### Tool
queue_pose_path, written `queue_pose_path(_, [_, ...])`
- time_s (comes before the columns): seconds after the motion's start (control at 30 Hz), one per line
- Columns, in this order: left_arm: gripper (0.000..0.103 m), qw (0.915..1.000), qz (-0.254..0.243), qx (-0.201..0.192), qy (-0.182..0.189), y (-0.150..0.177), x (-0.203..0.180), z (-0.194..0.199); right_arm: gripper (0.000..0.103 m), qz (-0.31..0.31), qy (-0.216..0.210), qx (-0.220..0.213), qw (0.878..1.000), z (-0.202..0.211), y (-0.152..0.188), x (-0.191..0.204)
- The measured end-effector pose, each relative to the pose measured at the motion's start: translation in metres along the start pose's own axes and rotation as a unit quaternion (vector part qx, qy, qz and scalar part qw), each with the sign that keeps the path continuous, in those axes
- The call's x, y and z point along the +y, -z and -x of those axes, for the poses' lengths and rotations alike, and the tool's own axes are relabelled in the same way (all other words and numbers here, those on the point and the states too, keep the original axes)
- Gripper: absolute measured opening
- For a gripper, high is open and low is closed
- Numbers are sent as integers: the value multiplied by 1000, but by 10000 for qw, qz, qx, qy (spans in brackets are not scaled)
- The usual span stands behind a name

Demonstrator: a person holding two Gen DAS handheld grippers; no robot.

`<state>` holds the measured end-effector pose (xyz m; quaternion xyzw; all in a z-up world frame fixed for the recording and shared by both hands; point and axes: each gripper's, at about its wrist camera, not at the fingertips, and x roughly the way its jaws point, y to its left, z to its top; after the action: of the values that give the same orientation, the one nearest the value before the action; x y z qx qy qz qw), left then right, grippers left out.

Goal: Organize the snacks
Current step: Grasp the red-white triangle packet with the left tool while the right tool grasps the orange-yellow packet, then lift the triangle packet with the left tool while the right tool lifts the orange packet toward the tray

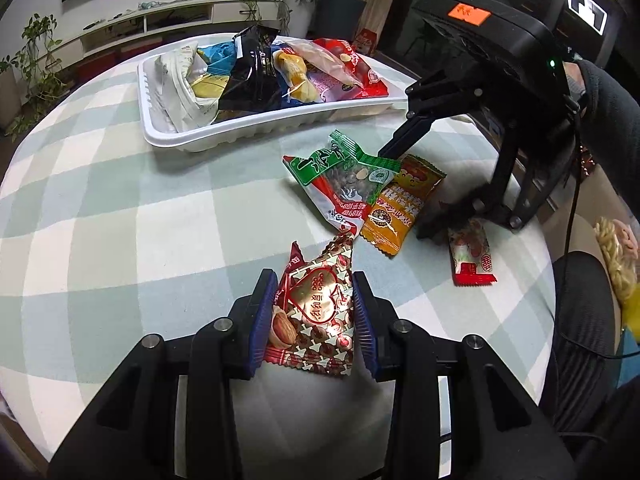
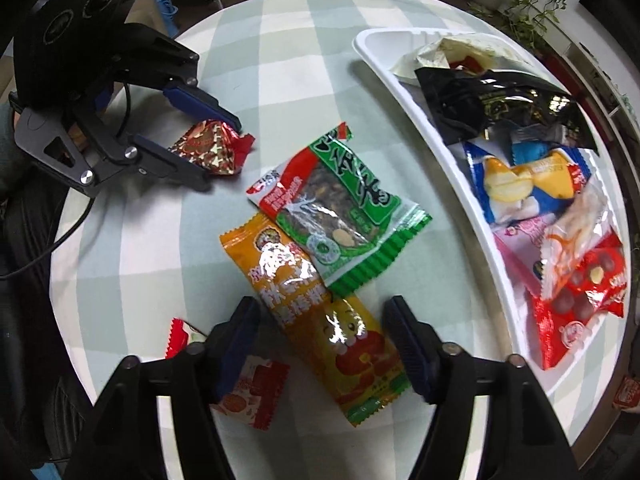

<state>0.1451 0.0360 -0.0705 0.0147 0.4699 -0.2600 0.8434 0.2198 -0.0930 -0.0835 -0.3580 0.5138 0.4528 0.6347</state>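
Just now, everything sits on a round table (image 1: 120, 208) under a green-and-white checked cloth, and the white tray (image 1: 224, 132) serves as the landmark. Inside the tray lies a heap of packets already gathered: a crumpled white one, a black one (image 2: 492, 108), a blue-and-yellow one (image 2: 528, 184), a pink one and a red one (image 2: 576, 304) showing round brown sweets. Outside the tray, just beside its long wall, a green-and-red packet (image 2: 340, 208) lies flat on the cloth, overlapping the top of an orange packet (image 2: 332, 320) that stretches away from the tray. Farther from the tray, on the orange packet's other side, lies a small red-and-white packet (image 1: 472, 252). The left gripper (image 1: 314, 316) is well apart from the tray, its blue pads (image 1: 264, 320) closed narrowly on a red-and-gold foil packet (image 1: 316, 308) printed with a heart and almonds; the pads press its two edges. The right gripper (image 2: 324, 344) hangs over the orange packet with its fingers spread wide on either side of it, not pressing it; one finger's tip is close over the small red-and-white packet, and I cannot tell whether it touches.
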Motion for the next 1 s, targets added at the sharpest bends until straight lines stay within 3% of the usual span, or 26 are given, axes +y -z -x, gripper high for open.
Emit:
queue_pose_path(0.1, [35,10000,14,-2,10,0,1,0,78,-135,84,-3,9999,-4,-6,-3])
queue_pose_path(0.2, [35,10000,7,3,-14,-1,0,-1,69,-226,153,-22,9996,-3,-7,2])
queue_pose_path(0.37, [35,9999,-46,30,-113,-2,-3,-2,41,-252,300,-53,9992,4,0,21])
queue_pose_path(0.43, [35,9999,-41,41,-136,-3,-3,-3,35,-294,377,-80,9988,3,3,32])
queue_pose_path(1.0, [33,9999,-4,-3,-171,0,-2,0,16,-1083,577,-788,9893,24,46,62])
